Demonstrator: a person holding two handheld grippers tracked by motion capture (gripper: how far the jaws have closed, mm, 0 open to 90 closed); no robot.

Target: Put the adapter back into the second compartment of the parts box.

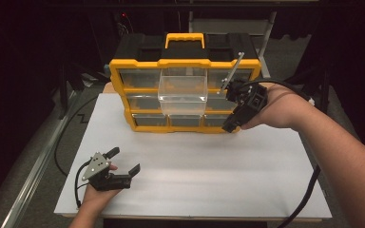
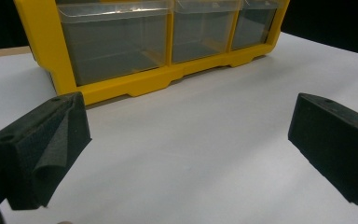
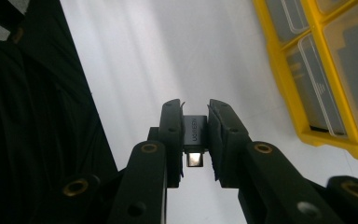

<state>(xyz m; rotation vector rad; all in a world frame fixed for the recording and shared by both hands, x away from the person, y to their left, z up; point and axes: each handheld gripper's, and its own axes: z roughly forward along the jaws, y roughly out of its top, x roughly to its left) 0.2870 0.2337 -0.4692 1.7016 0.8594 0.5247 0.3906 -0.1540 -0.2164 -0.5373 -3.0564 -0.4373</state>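
Observation:
A yellow organizer (image 1: 123,90) with clear drawers stands at the back of the white board (image 1: 195,171). Its top middle drawer (image 1: 183,92) is pulled out toward me. My right gripper (image 1: 229,126) hangs in front of the organizer's right end, above the board, pointing down. In the right gripper view its jaws (image 3: 196,116) are shut on a small dark USB adapter (image 3: 196,133), metal plug end toward the camera. My left gripper (image 1: 123,160) rests at the board's front left, open, with nothing between its pads (image 2: 42,144). The organizer's bottom drawers (image 2: 116,46) lie ahead of it.
The organizer's yellow carry handle (image 1: 185,40) is on its black top. Dark floor and a metal rail (image 1: 33,166) lie left of the board. The right gripper's cable (image 1: 309,190) trails off the board's right front. The organizer's yellow edge (image 3: 335,142) is to the right in the right gripper view.

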